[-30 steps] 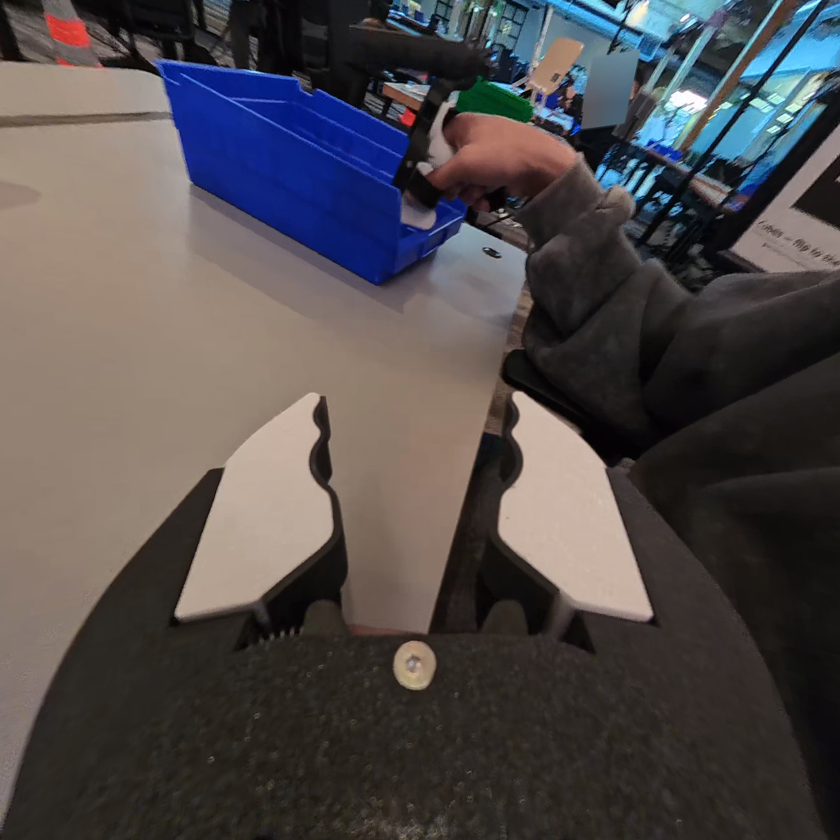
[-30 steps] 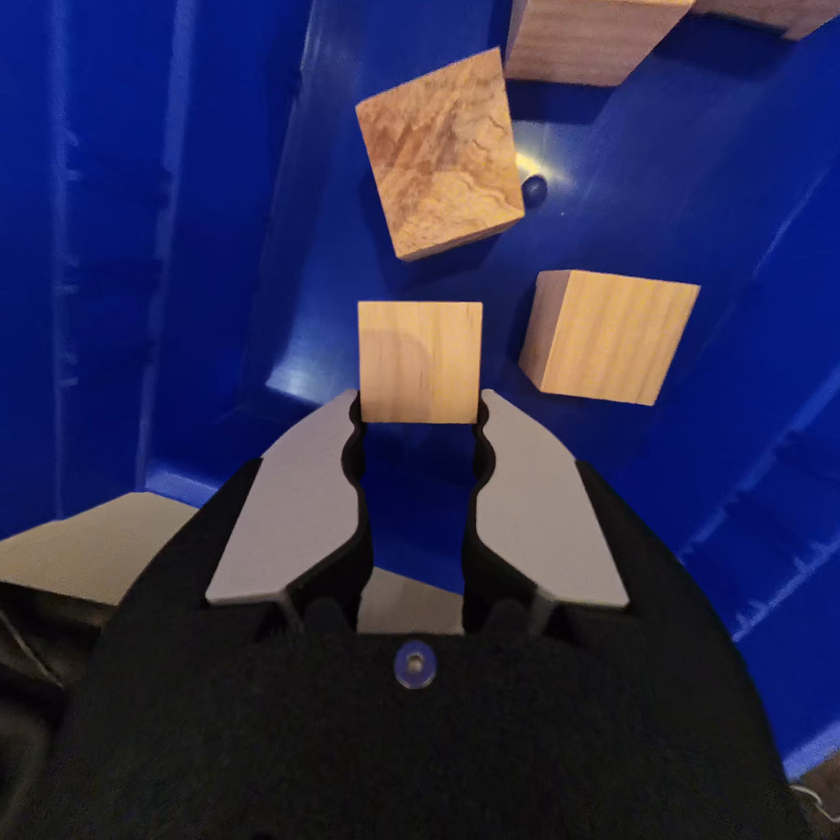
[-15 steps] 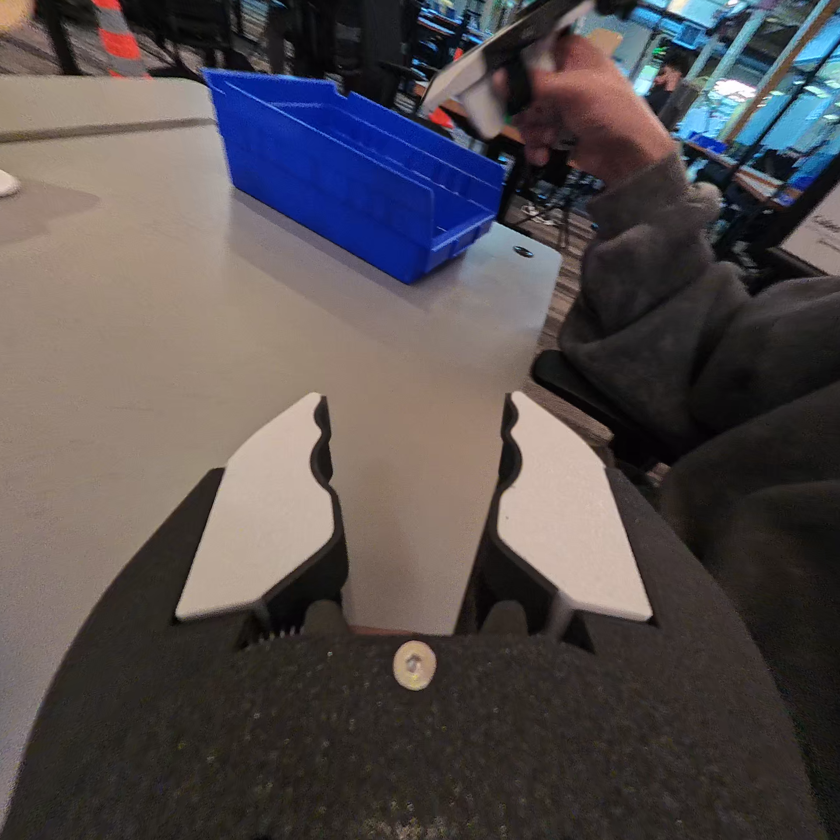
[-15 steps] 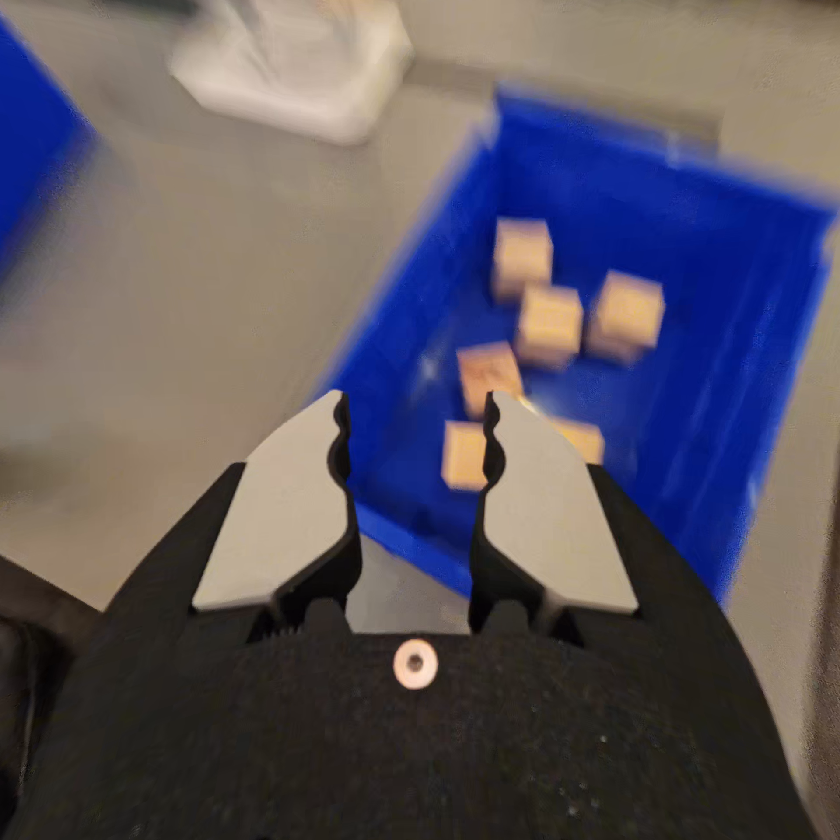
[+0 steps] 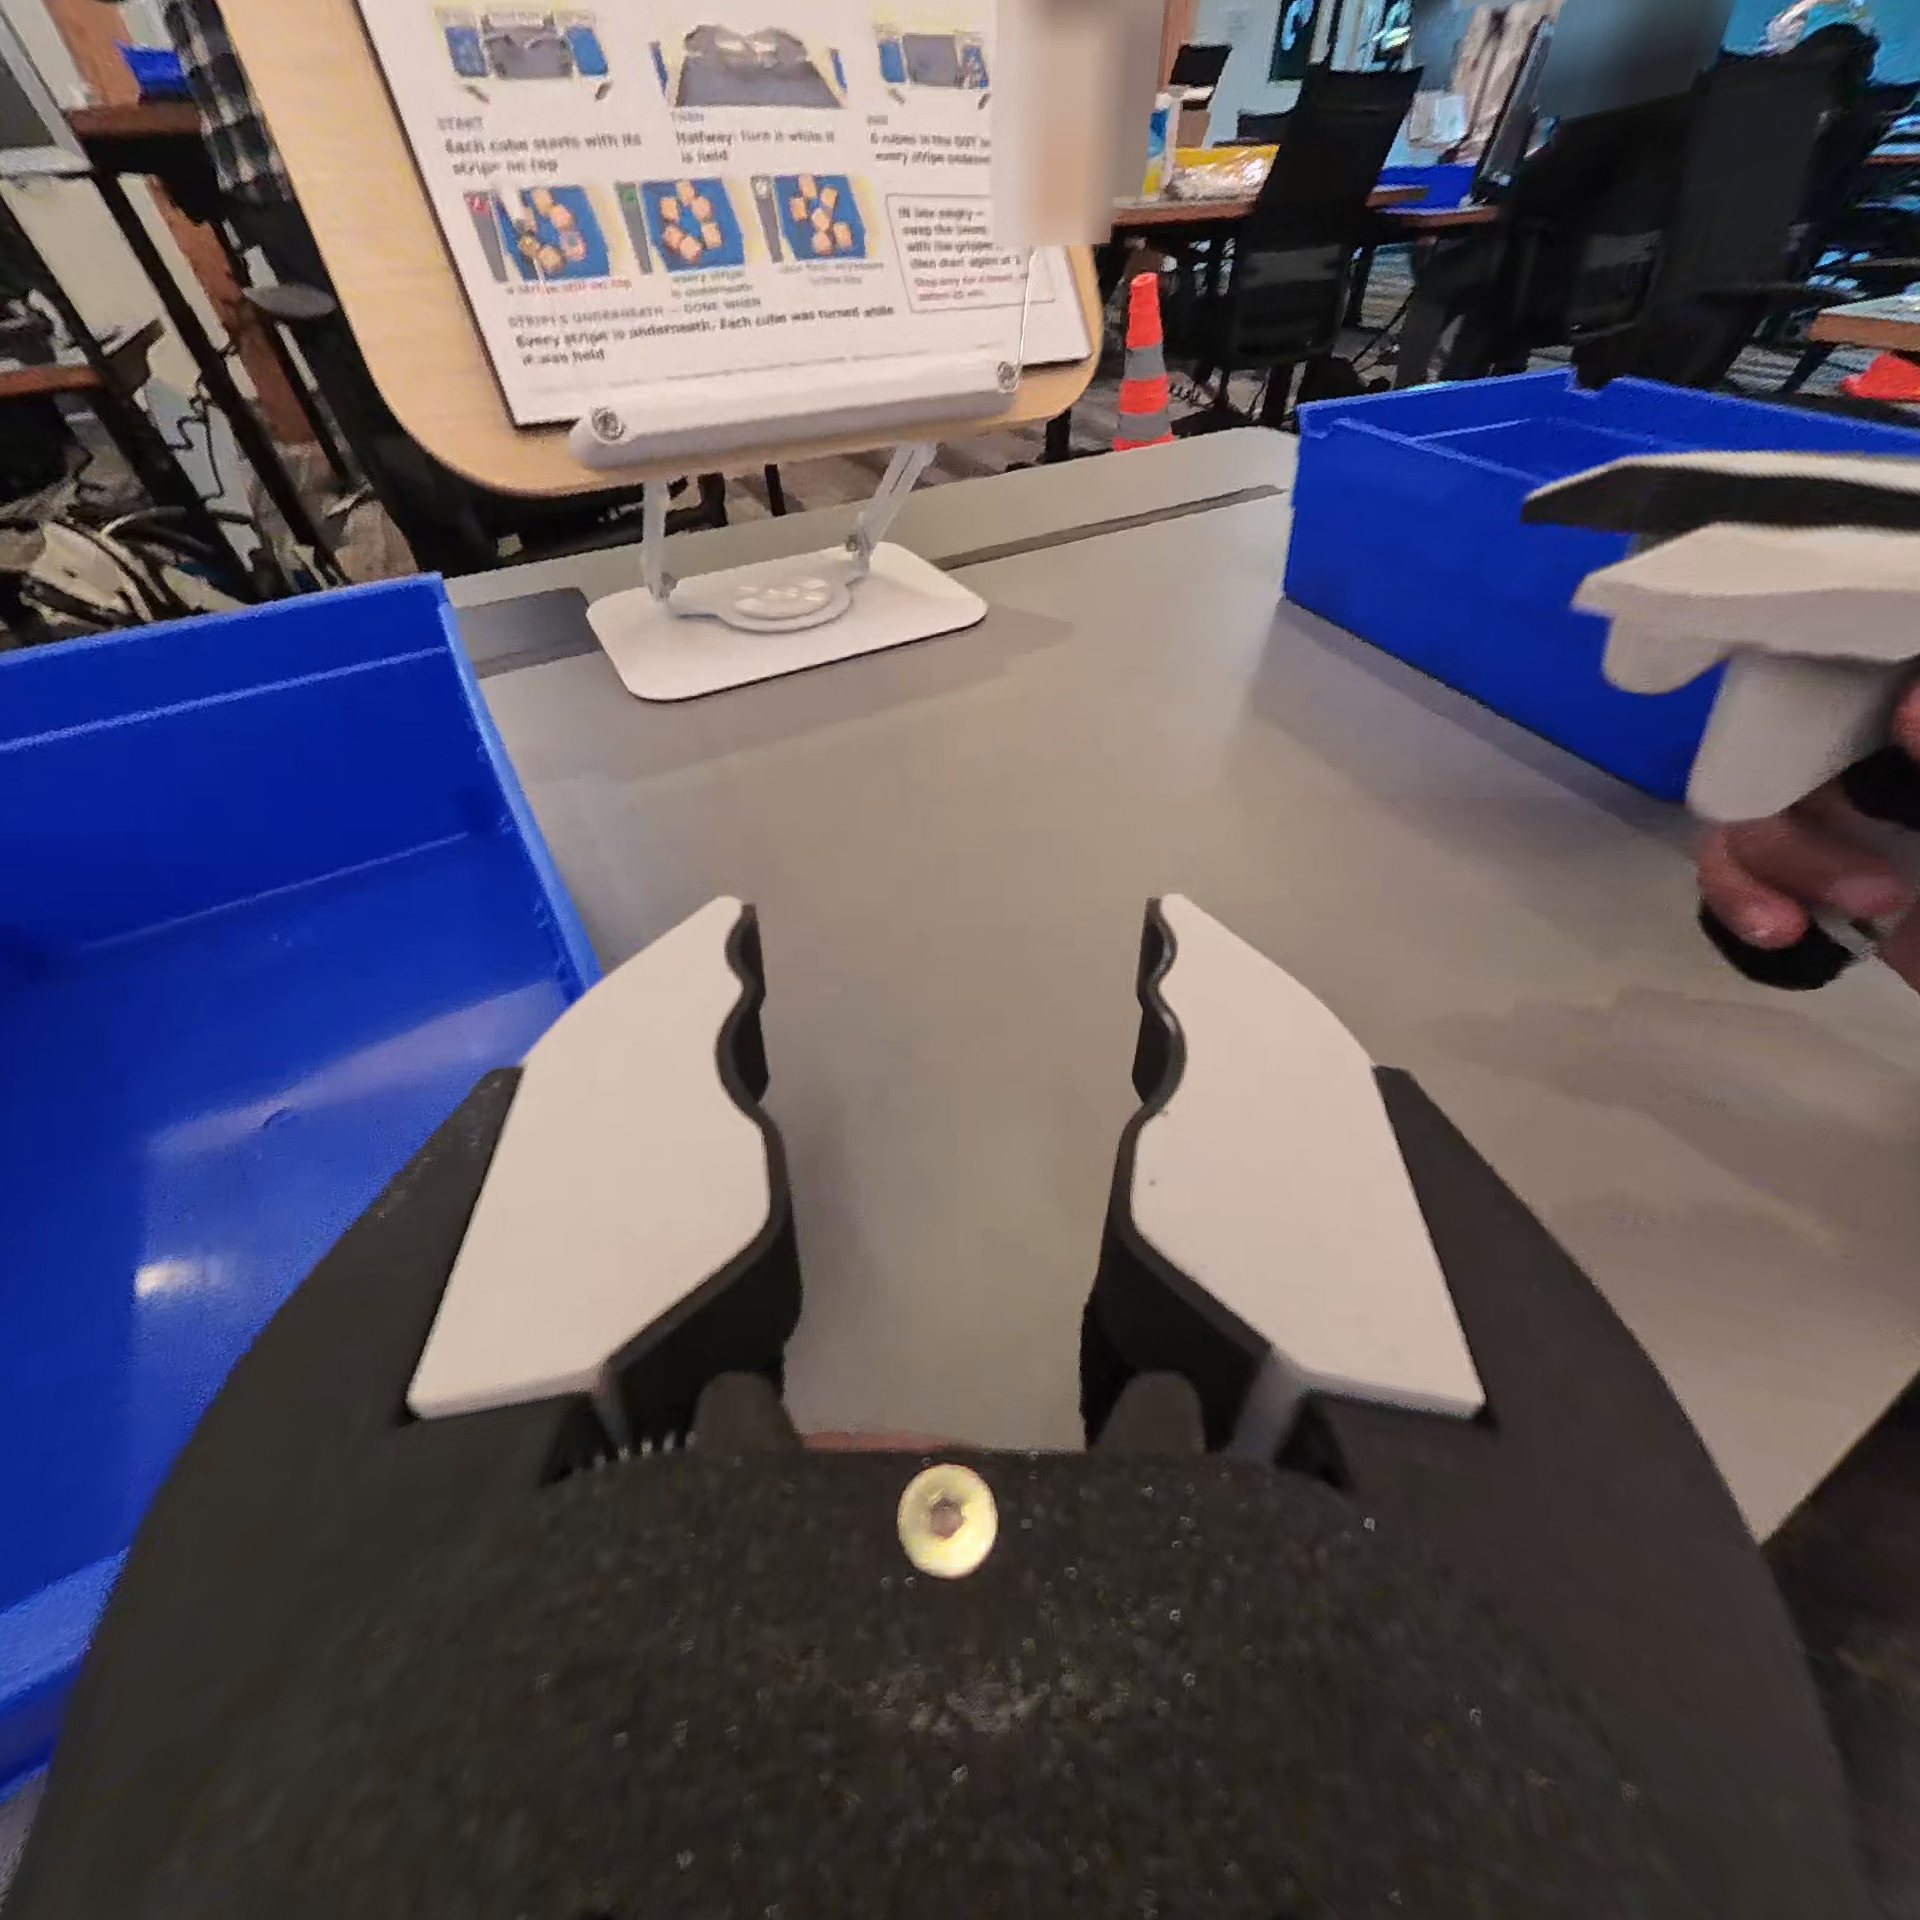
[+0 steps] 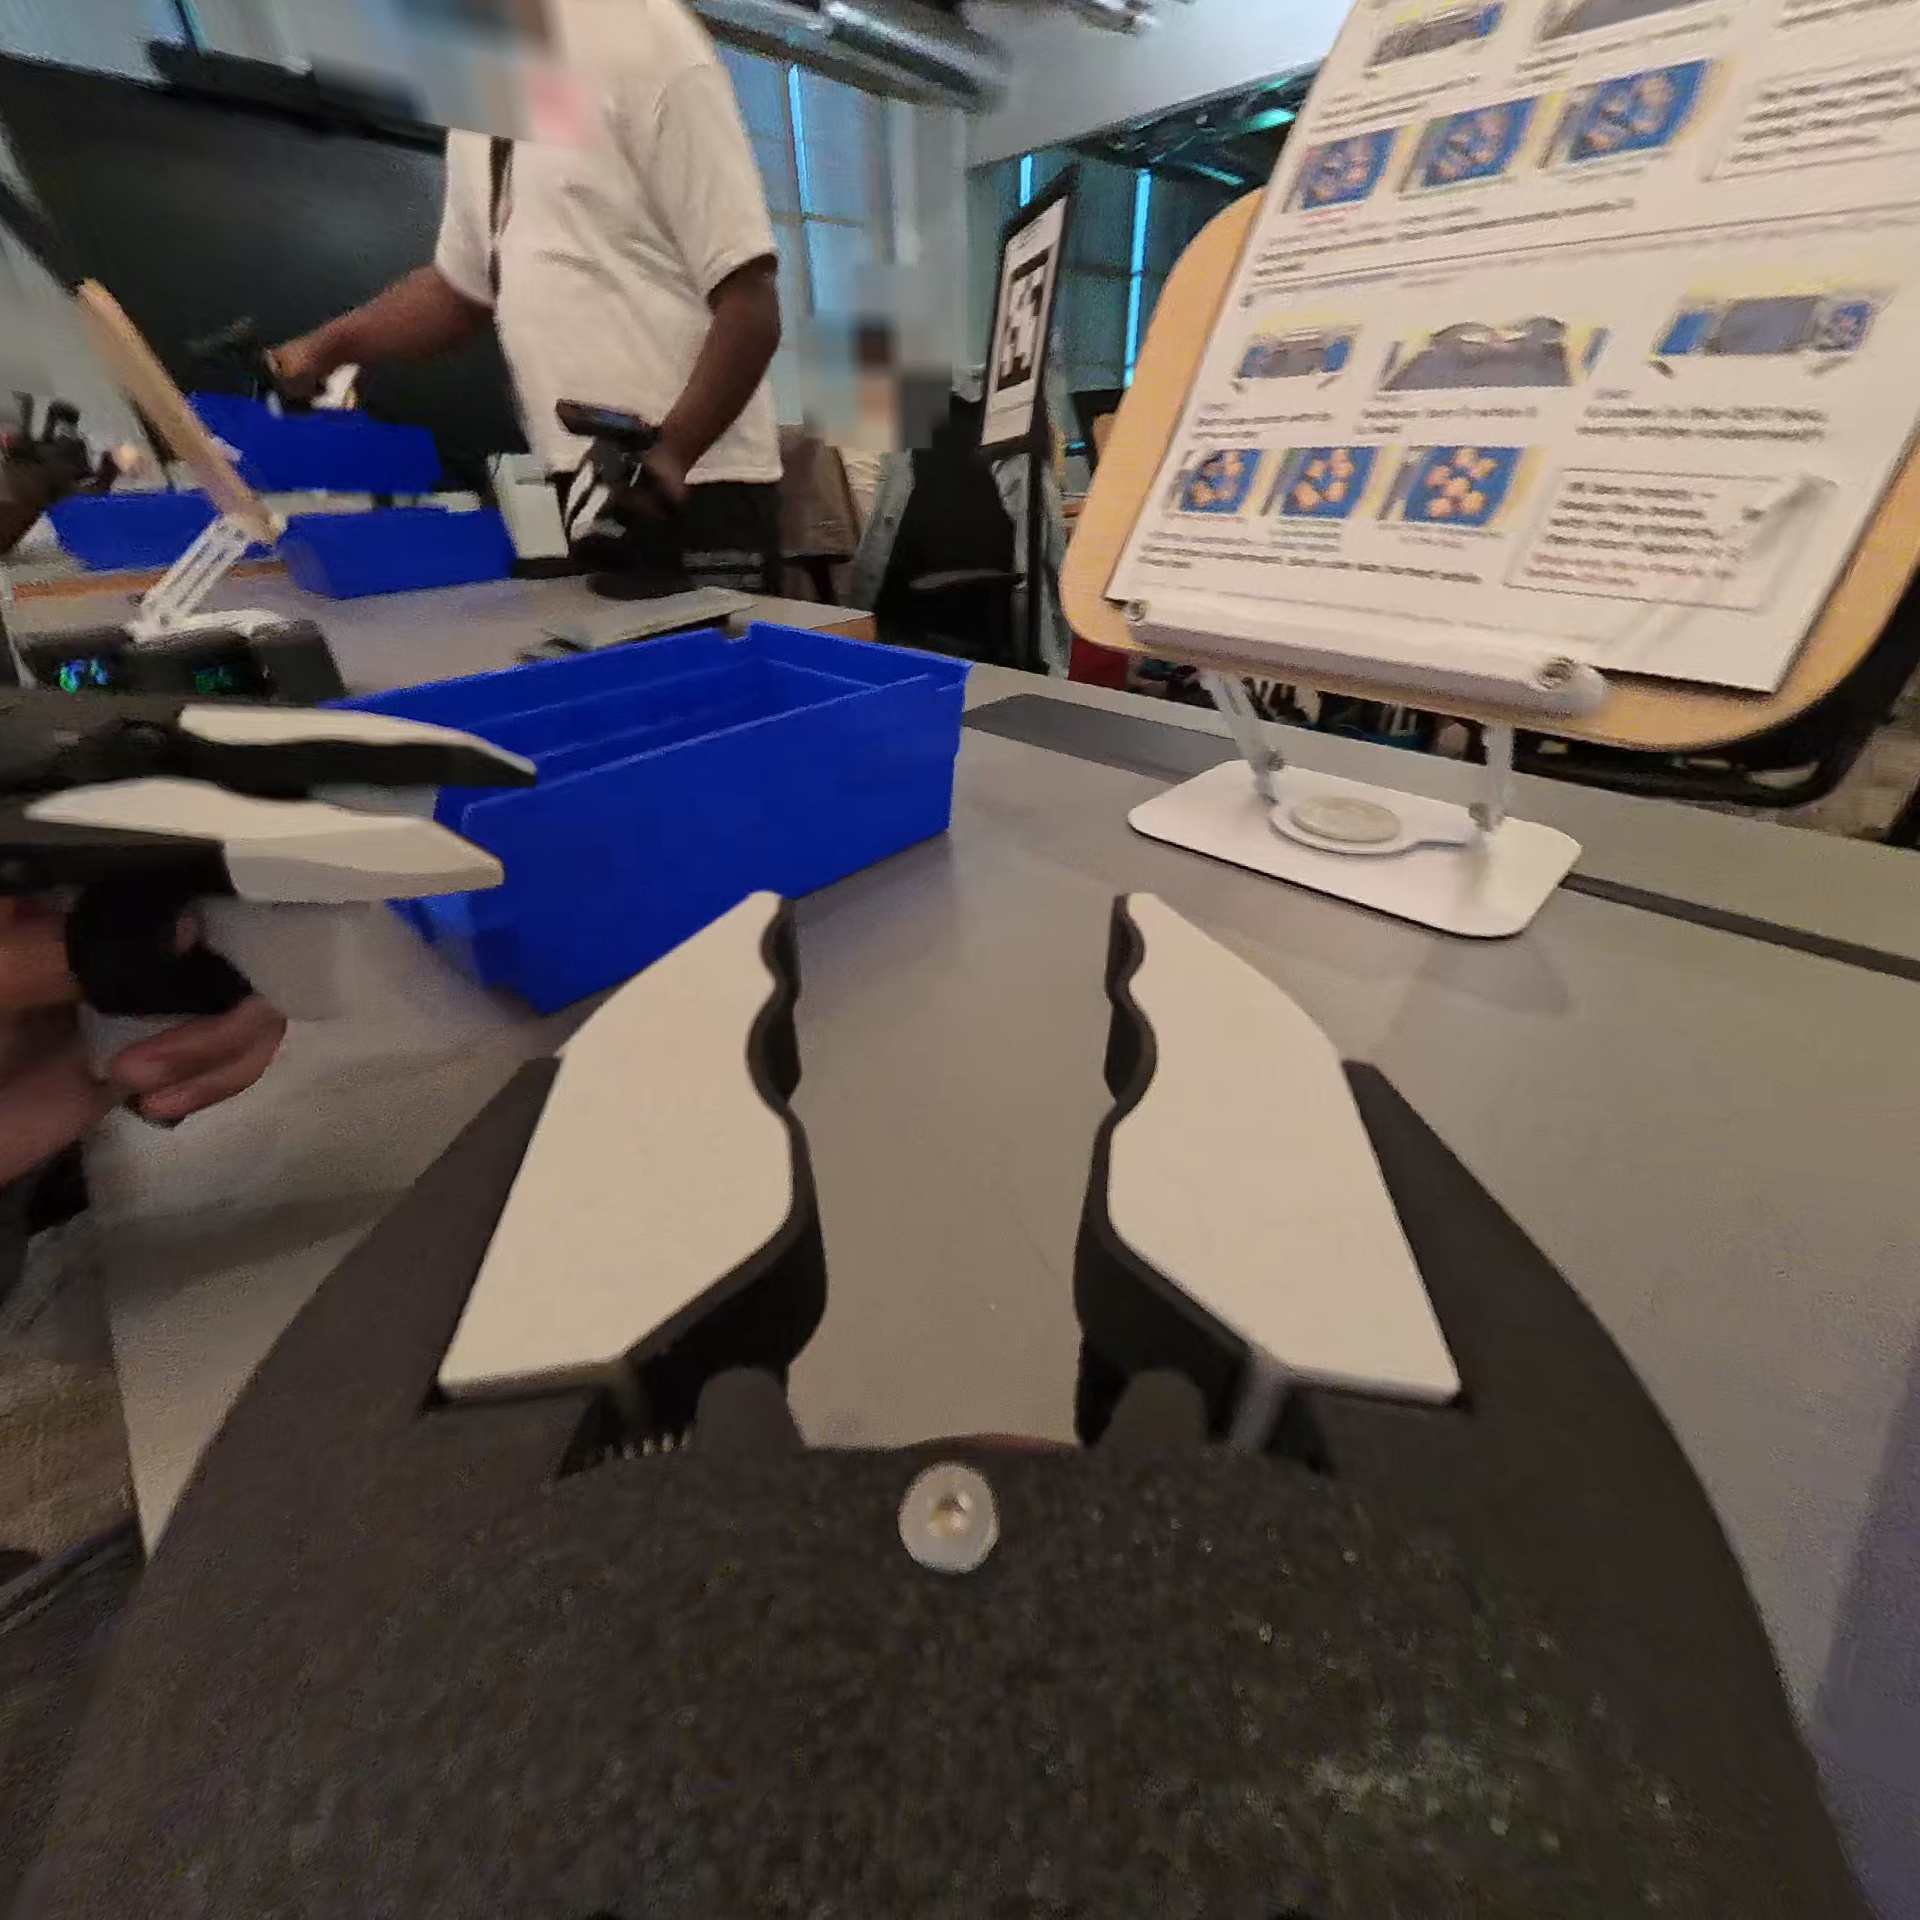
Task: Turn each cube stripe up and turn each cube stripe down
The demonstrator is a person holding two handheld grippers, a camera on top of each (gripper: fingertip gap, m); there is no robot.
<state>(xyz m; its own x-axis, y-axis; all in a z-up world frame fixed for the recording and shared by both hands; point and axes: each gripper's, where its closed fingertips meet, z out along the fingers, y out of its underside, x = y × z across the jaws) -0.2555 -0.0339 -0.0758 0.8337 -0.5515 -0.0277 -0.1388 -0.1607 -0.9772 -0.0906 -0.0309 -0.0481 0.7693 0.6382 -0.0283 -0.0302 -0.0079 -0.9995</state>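
Presently both grippers, left (image 5: 943, 1023) and right (image 6: 943, 1013), hang agape and empty over the table (image 5: 1039, 790), between cubes by my reckoning; next, reach into a bin (image 5: 239, 883).

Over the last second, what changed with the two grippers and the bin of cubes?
The right gripper let go of a cube in the bin, lifted out and swung back over the table, open and empty. The left gripper turned from facing that bin to facing the instruction stand. It stayed open and empty throughout. No cubes show now.

An instruction sheet on a tilted stand (image 5: 790, 613) sits on the grey table (image 5: 1039, 810); an orange cone (image 5: 1143, 364) stands behind
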